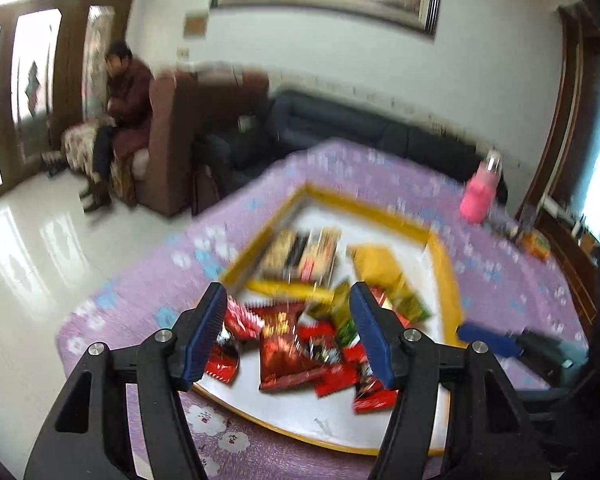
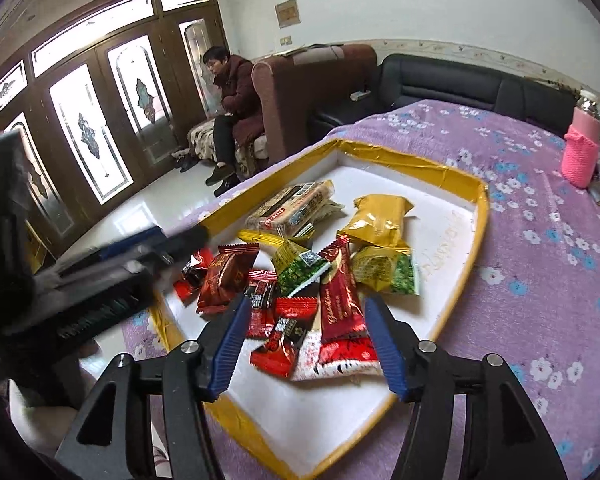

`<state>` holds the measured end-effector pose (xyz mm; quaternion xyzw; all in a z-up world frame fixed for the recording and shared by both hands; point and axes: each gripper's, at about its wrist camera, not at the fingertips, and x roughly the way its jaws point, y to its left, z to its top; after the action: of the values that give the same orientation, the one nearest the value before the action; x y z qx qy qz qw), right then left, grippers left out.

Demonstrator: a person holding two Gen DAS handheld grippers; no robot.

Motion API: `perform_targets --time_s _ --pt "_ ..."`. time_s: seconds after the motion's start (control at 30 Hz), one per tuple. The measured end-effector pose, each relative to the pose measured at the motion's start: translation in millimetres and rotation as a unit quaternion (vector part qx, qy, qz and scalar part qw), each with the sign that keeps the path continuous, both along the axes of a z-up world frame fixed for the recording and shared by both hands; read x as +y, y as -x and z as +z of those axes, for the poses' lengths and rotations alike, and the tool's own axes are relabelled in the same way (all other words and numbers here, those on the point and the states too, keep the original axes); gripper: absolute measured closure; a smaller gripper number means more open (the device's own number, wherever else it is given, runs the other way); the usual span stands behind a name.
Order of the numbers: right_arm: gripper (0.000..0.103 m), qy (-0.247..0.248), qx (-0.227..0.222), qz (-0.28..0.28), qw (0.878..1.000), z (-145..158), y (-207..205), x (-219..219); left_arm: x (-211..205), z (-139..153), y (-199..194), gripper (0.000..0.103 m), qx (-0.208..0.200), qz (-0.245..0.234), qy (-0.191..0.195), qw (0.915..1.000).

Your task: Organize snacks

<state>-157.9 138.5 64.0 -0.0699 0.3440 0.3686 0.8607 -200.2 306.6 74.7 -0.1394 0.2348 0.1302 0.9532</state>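
Snacks, mixed foil packets (image 2: pixel 300 280), lie heaped mid-frame in my shallow yellow-rimmed white tray (image 2: pixel 480 216), unsorted. Both tools, left tool (image 1: pixel 285 332) and right tool (image 2: pixel 306 344), hang released above, grasping nothing.

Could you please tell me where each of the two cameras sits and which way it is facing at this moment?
Left wrist: sits on the left gripper, looking forward and down onto the snack packets; its open blue-padded fingers frame them, and the right gripper shows at right.
Right wrist: sits on the right gripper, open over the same tray; the left gripper blurs in at left.
Shared: tray, packets, pink bottle, purple tablecloth, seated person.
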Motion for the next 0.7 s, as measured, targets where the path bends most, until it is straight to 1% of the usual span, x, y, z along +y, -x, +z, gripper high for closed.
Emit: perform_targets --time_s 0.03,0.07,0.1,0.17,0.23,0.27,0.33,0.4,0.53,0.6,0.7 --pt "0.041 -0.001 -0.002 -0.001 1.0 1.3 2.6 -3.3 -3.5 9.1 11.6 0.028 -0.028 0.006 -0.01 0.9995" --pt "0.041 -0.002 -0.005 -0.001 1.0 2.3 6.1 -6.4 -5.7 15.3 19.4 0.011 -0.044 0.012 -0.017 0.9988" --pt "0.041 -0.004 -0.009 -0.002 1.0 3.5 10.3 -10.4 -8.3 23.4 29.1 0.0 -0.063 0.022 -0.023 0.9975" --pt "0.039 -0.007 -0.017 -0.003 1.0 4.8 18.6 -17.4 -10.1 32.0 43.5 0.0 -0.076 0.048 -0.016 0.9958" --pt "0.035 -0.006 -0.027 -0.003 1.0 6.0 26.4 -25.4 -8.5 32.9 48.3 0.0 -0.066 0.066 0.001 0.9956" --pt "0.034 -0.004 -0.032 -0.002 0.999 6.1 31.0 -29.0 -8.0 32.4 47.6 0.0 -0.059 0.065 0.006 0.9961" --pt "0.028 0.0 -0.04 -0.003 0.999 5.5 37.1 -33.9 -8.7 28.7 46.0 0.0 -0.047 0.057 0.014 0.9972" --pt "0.026 0.011 -0.051 -0.006 0.999 3.5 43.4 -38.4 -10.3 22.7 43.6 0.0 -0.034 0.04 0.028 0.9982" --pt "0.025 0.024 -0.056 -0.003 0.998 -3.0 53.5 -46.8 -20.2 13.0 45.2 0.0 -0.023 0.014 0.044 0.9987" --pt "0.025 0.028 -0.056 -0.001 0.998 -8.3 57.5 -51.2 -27.6 11.2 44.3 0.0 -0.018 0.007 0.037 0.9991" --pt "0.025 0.028 -0.057 -0.001 0.998 -12.0 61.1 -57.8 -43.9 10.6 39.0 0.0 0.003 -0.009 0.016 0.9998"
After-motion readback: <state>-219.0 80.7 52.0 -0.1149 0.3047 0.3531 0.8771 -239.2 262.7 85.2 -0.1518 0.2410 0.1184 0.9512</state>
